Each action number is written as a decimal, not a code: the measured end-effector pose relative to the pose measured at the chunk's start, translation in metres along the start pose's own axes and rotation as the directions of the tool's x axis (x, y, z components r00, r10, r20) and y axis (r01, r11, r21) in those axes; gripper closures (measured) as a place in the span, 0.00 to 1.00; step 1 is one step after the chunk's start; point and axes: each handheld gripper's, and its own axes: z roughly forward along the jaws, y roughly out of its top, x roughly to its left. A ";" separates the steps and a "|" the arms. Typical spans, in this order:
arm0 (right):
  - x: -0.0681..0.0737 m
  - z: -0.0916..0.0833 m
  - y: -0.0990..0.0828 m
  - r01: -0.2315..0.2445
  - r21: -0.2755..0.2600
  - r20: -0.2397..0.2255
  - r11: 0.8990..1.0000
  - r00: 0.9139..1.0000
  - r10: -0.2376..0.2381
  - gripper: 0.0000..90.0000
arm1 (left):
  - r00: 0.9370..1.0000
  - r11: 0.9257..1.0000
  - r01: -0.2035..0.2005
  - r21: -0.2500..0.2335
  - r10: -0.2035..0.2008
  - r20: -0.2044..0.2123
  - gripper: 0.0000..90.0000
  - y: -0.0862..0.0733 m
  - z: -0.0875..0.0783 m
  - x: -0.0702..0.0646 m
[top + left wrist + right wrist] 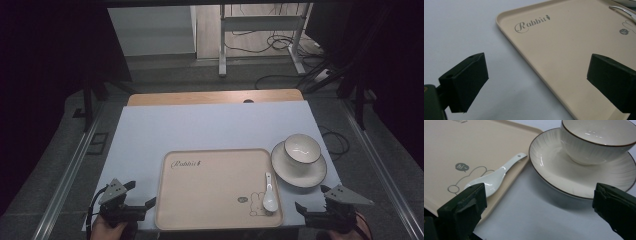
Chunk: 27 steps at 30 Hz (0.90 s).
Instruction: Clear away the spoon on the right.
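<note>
**A:** How far along did things look?

**B:** Hardly begun, by my reading. The left gripper (141,196) hung at the near left corner of the tray (210,200), its jaws spread wide and holding nothing. In the left gripper view the tray's rim (529,61) ran diagonally between them, one jaw over the pale table cover (461,27) and the other over the tray floor. Neither jaw touched it.

**B:** The right gripper (312,199) was just as idle, jaws wide apart and empty.

**A:** And what lay ahead of that one?

**B:** The white spoon (496,176) lay on the tray just ahead of its left-hand jaw, handle pointing away towards the saucer (554,177). The bowl (596,142) stood on that saucer, ahead and toward the other jaw, off the tray and just beside its edge.

**A:** So what remained?

**B:** Everything, I judged. Nothing was gripped or lifted; the bowl and saucer sat outside the tray, and only the spoon lay on it.

**A:** Anything you couldn't make out?

**B:** The spoon's scoop was partly behind the jaw in the right gripper view. The bowl's far rim was cropped there too. From the high view, the hands (102,231) were cut off by the bottom edge, and the room around the table was too dark to read.
</note>
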 end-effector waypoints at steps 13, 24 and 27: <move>-0.009 -0.006 -0.012 -0.024 0.031 0.060 0.999 0.998 0.022 0.00 | 1.000 1.000 -0.001 0.002 0.001 0.000 0.04 0.000 0.000 0.000; -0.018 -0.003 -0.023 -0.037 0.093 0.098 0.995 0.995 0.027 0.00 | 1.000 1.000 -0.003 0.002 0.003 0.000 0.04 0.000 0.000 0.000; -0.019 -0.003 -0.023 -0.047 0.097 0.098 0.994 0.995 0.038 0.00 | 1.000 1.000 -0.003 0.002 0.003 0.001 0.04 0.000 0.000 0.000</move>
